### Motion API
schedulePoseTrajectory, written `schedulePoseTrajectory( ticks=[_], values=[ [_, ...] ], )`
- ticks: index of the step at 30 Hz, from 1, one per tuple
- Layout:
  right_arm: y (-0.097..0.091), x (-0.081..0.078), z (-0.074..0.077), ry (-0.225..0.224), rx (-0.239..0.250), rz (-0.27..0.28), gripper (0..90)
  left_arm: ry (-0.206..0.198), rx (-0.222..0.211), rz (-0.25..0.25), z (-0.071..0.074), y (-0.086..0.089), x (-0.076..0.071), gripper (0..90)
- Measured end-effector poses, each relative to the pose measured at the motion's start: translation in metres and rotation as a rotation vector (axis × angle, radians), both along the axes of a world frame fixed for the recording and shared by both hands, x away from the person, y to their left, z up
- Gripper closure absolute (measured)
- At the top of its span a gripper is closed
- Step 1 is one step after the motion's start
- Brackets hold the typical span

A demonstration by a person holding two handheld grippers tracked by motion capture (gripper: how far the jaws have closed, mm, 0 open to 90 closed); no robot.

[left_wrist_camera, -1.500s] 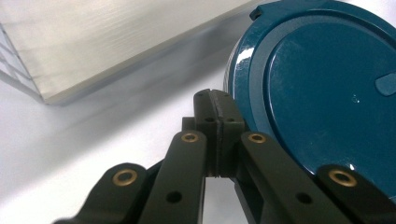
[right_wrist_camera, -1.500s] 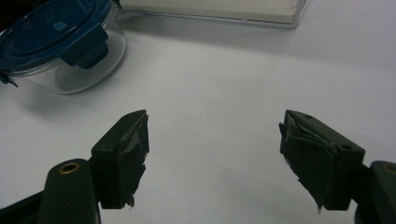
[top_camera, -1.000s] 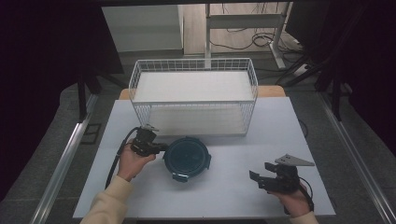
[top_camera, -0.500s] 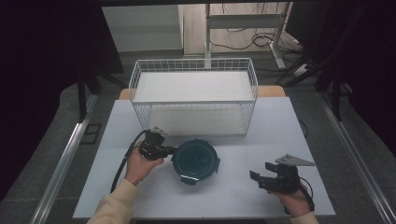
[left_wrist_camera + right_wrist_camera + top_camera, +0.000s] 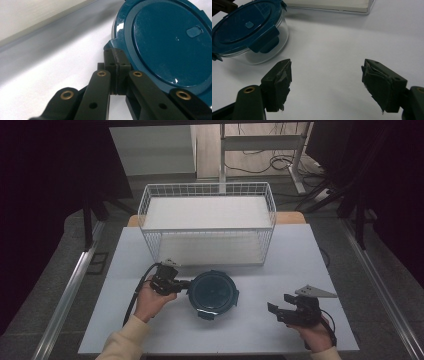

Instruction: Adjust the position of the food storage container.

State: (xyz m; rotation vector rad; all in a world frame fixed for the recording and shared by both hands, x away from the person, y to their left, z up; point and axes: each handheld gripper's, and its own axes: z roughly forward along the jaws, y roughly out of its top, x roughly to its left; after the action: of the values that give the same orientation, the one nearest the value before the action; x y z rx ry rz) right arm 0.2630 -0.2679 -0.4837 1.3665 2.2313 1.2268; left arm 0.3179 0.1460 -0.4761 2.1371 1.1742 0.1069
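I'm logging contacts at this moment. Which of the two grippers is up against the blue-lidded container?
The left gripper: its jaws are shut and meet a side tab of the container's blue lid. The right gripper rests apart on the table, jaws open and empty.

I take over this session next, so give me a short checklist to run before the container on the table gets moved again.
1. Left gripper closed at the lid tab: ok; in the left gripper view the jaws are shut at the edge of the blue lid. Whether the tab is pinched: cannot tell.
2. Lid seated on the glass container: ok in the right gripper view, with one side clip down.
3. All other clips latched: cannot tell.
4. Right gripper free: ok, jaws open over bare table.
5. Wire basket apart from the container: ok.
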Motion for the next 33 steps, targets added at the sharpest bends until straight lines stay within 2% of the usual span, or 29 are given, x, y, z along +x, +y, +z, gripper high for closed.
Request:
schedulePoseTrajectory(
  ticks=[3,11,14,21,23,24,25,27,28,29,30,31,32,33],
  values=[
    [-0.001,0.001,0.0,0.001,0.004,-0.001,23.5,0.01,-0.018,-0.008,-0.001,-0.001,-0.004,90.0],
    [-0.002,0.001,0.001,0.001,0.009,-0.006,23.5,0.019,-0.017,-0.032,0.0,-0.007,-0.011,90.0],
    [-0.003,0.001,0.001,0.002,0.01,-0.006,23.5,0.022,-0.041,-0.038,0.001,-0.009,-0.015,90.0],
    [-0.005,0.003,0.001,0.002,0.011,-0.013,23.4,0.006,-0.075,-0.05,0.005,-0.008,-0.019,90.0],
    [-0.005,0.003,0.002,-0.001,0.011,-0.016,23.5,-0.01,-0.068,-0.032,0.006,-0.004,-0.02,90.0],
    [-0.006,0.003,0.002,-0.003,0.014,-0.016,23.4,-0.02,-0.084,-0.016,0.007,-0.001,-0.022,90.0],
    [-0.007,0.003,0.003,-0.007,0.025,-0.014,23.5,-0.049,-0.127,0.01,0.012,0.007,-0.029,86.4],
    [-0.007,0.003,0.004,-0.011,0.037,-0.01,23.4,-0.08,-0.148,0.016,0.017,0.012,-0.04,80.5],
    [-0.007,0.003,0.004,-0.011,0.037,-0.01,23.4,-0.08,-0.148,0.016,0.017,0.012,-0.04,75.5],
    [-0.006,0.003,0.005,-0.015,0.047,0.0,23.4,-0.111,-0.159,0.032,0.021,0.016,-0.051,68.9],
    [-0.006,0.003,0.005,-0.015,0.047,0.0,23.4,-0.111,-0.159,0.032,0.021,0.016,-0.051,59.6],
    [-0.005,0.003,0.007,-0.023,0.053,0.012,23.3,-0.121,-0.178,0.058,0.022,0.021,-0.06,50.7],
    [-0.005,0.003,0.007,-0.023,0.053,0.012,23.3,-0.121,-0.178,0.058,0.022,0.021,-0.06,43.7],
    [-0.004,0.003,0.008,-0.03,0.06,0.024,23.1,-0.124,-0.16,0.08,0.021,0.024,-0.066,38.9]
  ],
)
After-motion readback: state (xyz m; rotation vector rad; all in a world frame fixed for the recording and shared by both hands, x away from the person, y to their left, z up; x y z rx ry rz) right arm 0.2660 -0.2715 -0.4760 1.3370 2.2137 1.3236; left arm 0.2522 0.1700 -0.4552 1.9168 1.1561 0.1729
